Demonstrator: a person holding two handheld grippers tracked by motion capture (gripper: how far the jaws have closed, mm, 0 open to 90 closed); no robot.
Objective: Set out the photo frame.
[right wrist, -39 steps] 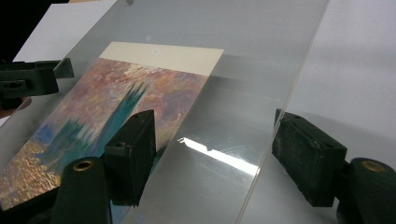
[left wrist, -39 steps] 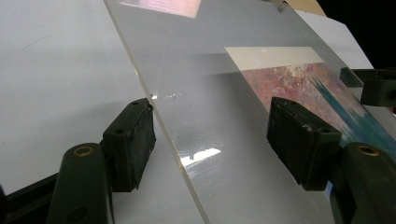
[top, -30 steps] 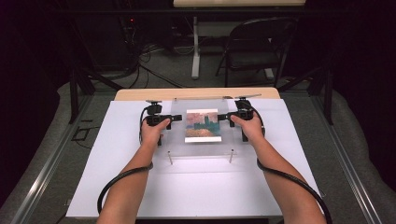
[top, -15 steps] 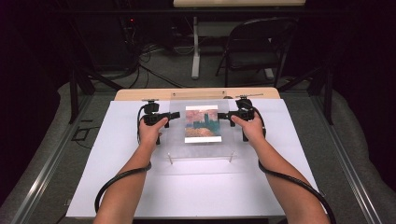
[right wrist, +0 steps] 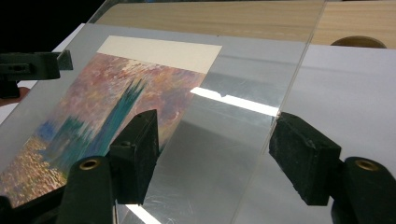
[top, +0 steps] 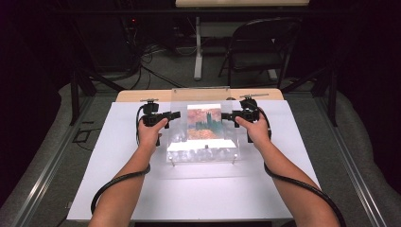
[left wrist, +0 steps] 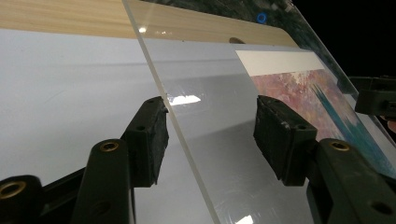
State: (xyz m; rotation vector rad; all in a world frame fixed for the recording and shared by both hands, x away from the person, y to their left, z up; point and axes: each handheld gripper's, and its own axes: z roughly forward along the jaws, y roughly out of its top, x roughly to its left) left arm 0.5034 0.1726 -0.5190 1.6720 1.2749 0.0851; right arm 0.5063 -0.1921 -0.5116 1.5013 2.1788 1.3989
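In the high view, a clear acrylic sheet (top: 203, 124) with a colourful painted print (top: 204, 122) on it stands tilted at the centre of the frame, above the white table top (top: 113, 175). The left gripper (top: 174, 115) sits at its left edge, the right gripper (top: 228, 115) at its right edge.

In the left gripper view, the sheet's edge (left wrist: 187, 140) runs between 2 black jaws; they have just been closing, one pad touching, the other apart.

In the right gripper view, the jaws stand wide, straddling the sheet's edge (right wrist: 261, 149) without clamping.
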